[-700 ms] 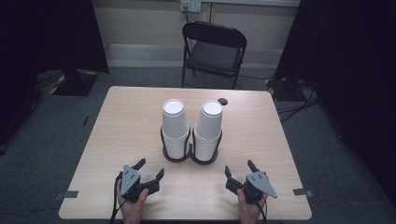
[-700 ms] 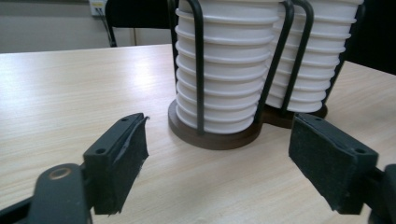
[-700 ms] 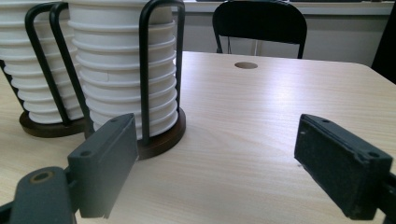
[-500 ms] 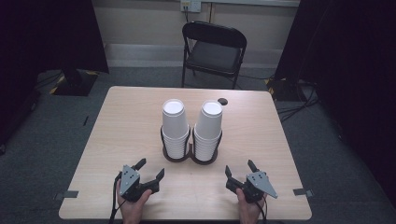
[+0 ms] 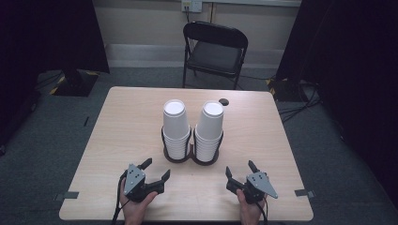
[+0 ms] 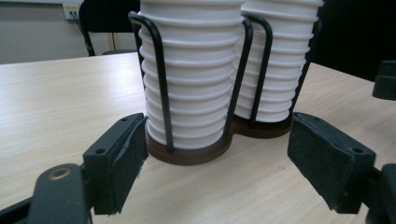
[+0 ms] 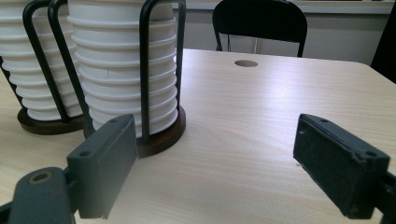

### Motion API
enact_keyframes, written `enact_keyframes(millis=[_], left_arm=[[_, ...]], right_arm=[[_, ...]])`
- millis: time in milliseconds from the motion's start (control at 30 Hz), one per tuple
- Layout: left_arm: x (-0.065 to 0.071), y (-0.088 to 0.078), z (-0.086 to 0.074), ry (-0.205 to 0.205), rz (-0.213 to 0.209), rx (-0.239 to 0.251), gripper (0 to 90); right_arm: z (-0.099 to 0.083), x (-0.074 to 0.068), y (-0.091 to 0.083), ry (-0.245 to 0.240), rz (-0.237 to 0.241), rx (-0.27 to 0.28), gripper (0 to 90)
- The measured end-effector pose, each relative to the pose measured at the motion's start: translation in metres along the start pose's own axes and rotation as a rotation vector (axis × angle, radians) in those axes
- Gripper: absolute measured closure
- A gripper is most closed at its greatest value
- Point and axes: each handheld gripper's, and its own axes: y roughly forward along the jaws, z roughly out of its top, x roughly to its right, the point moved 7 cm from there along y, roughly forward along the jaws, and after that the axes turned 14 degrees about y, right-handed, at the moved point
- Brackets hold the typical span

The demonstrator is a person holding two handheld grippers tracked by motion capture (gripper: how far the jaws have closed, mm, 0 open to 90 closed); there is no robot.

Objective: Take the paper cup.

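White paper cup stacks [image 5: 175,123] [image 5: 209,126] stand in the black wire holder [image 5: 191,157] at mid-table. Your left gripper [image 5: 156,170] and right gripper [image 5: 240,168] rest near the front edge, jaws apart, holding nothing. Judged step: pre-approach. Next, advance one gripper to a stack's top cup, and close only once the pads flank its wall.

My left gripper [image 6: 219,163], jaws apart and empty, faces two white cup stacks [image 6: 191,70] in a black wire holder [image 6: 161,93] on my wooden table [image 6: 60,102].
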Motion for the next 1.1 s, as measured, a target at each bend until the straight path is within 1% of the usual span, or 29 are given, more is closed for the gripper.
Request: enact_keyframes(millis=[33, 133, 233, 300, 367, 467, 567, 667, 867, 933, 967, 1100], left_arm=[[0.000, -0.001, 0.001, 0.002, 0.002, 0.005, 19.3], [0.002, -0.003, 0.006, 0.000, -0.015, 0.014, 18.1], [0.003, -0.003, 0.013, 0.016, -0.019, 0.022, 17.0], [0.005, -0.001, 0.017, 0.030, -0.032, 0.025, 15.3], [0.007, 0.001, 0.020, 0.052, -0.039, 0.015, 15.5], [0.011, 0.004, 0.025, 0.072, -0.061, 0.012, 15.6], [0.014, 0.005, 0.031, 0.071, -0.069, 0.020, 15.7], [0.016, 0.006, 0.036, 0.089, -0.075, 0.018, 15.8], [0.021, 0.011, 0.043, 0.099, -0.091, 0.028, 15.7], [0.022, 0.012, 0.046, 0.077, -0.091, 0.034, 15.7], [0.023, 0.012, 0.048, 0.077, -0.097, 0.040, 15.7], [0.029, 0.014, 0.057, 0.102, -0.120, 0.055, 15.8]], right_arm=[[0.000, 0.000, 0.000, 0.000, -0.006, 0.004, 12.9], [0.000, -0.001, -0.001, -0.009, -0.010, 0.006, 13.0], [0.000, 0.000, 0.000, 0.002, -0.004, 0.000, 13.0], [0.000, 0.000, 0.000, 0.001, 0.000, -0.003, 13.0], [0.000, 0.000, 0.000, -0.001, -0.002, -0.004, 13.0], [0.000, 0.000, 0.000, 0.004, -0.001, -0.004, 13.2], [0.000, 0.000, 0.001, -0.002, -0.003, -0.007, 13.2], [-0.001, 0.000, 0.001, -0.006, -0.002, -0.011, 13.4], [0.000, 0.000, 0.001, 0.004, 0.005, -0.016, 13.7], [0.000, 0.000, 0.001, 0.005, 0.006, -0.013, 13.7], [0.000, 0.001, 0.001, 0.005, 0.004, -0.013, 13.7], [0.000, 0.001, 0.001, 0.006, 0.002, -0.011, 13.8]])
